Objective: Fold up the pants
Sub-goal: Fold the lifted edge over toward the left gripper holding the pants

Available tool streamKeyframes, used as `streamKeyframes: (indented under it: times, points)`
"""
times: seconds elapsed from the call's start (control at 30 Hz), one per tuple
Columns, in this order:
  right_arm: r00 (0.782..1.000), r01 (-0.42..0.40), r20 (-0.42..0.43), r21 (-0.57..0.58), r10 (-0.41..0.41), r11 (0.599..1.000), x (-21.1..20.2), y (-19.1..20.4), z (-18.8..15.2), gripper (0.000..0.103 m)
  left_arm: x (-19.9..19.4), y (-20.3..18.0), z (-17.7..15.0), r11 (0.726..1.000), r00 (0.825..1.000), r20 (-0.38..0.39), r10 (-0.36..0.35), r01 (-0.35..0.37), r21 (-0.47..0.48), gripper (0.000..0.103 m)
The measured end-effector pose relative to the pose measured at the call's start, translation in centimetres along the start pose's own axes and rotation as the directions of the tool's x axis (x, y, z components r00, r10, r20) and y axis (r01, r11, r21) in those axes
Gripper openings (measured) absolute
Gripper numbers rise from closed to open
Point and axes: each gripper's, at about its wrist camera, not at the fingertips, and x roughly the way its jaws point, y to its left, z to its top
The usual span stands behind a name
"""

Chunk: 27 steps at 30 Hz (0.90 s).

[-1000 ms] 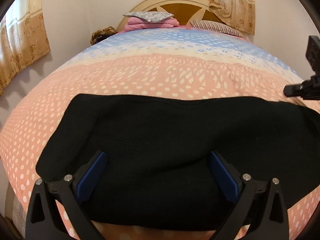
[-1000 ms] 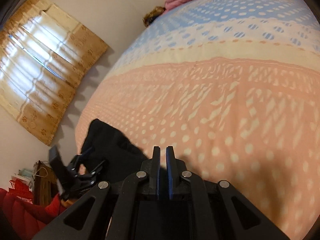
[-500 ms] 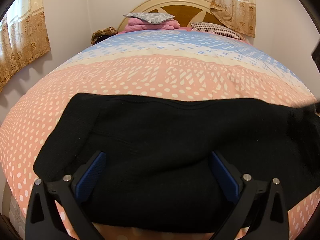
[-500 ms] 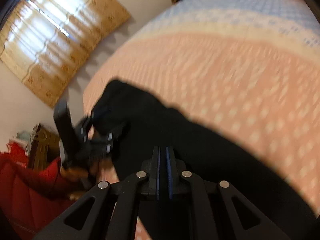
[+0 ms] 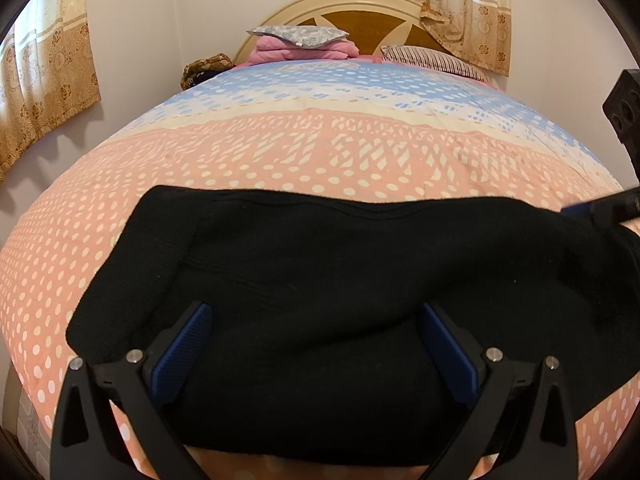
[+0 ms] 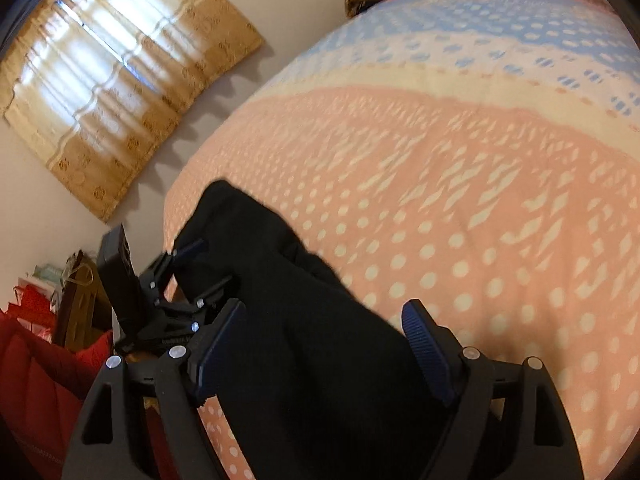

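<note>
From the left wrist, the black pants (image 5: 340,280) lay as a broad, soft knit band across the near end of the bed (image 5: 320,152), whose quilt bore pink, cream and blue dotted stripes. The left tongs (image 5: 316,344) stood wide open over the fabric, ribbed blue pads apart. Folded pink bedding (image 5: 304,50) and a striped pillow (image 5: 432,60) sat by the arched wooden headboard (image 5: 360,20).

From the right wrist, the right tongs (image 6: 324,344) had just been opening, pants between the parted pads. A red cloth (image 6: 36,392) lay beside the bed; a patterned curtain (image 6: 112,92) hung beyond.

right hand-held gripper (image 6: 320,344) jaws just opened, now above pants (image 6: 320,360).
</note>
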Motion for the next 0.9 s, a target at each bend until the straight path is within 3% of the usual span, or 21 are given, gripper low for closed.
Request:
streamKeyframes:
  times: [0.2,0.57,0.63,0.73,0.9]
  points:
    - [0.999,0.033,-0.022,-0.122,-0.036,0.992,-0.5,3.4,-1.5,0.077,0.0,0.0,0.0,1.000,1.000,0.001,0.000,0.000,0.000,0.103]
    - [0.998,0.067,0.010,-0.145,-0.066,0.987,-1.3,5.8,-3.8,0.077,-0.1,-0.1,0.0,1.000,1.000,0.005,0.000,0.000,0.000,0.103]
    - [0.998,0.048,-0.022,-0.145,-0.052,0.988,-1.0,5.8,-4.2,0.077,-0.1,-0.1,0.0,1.000,1.000,0.006,-0.001,0.001,0.000,0.103]
    - [0.997,-0.038,-0.073,-0.101,0.031,0.994,0.1,4.9,-4.8,0.077,-0.1,0.0,0.0,1.000,1.000,0.008,-0.002,0.002,-0.001,0.103]
    - [0.995,-0.098,-0.002,-0.030,0.098,0.995,1.5,3.8,-2.7,0.078,-0.2,0.0,0.0,1.000,1.000,0.009,-0.003,0.003,-0.001,0.103]
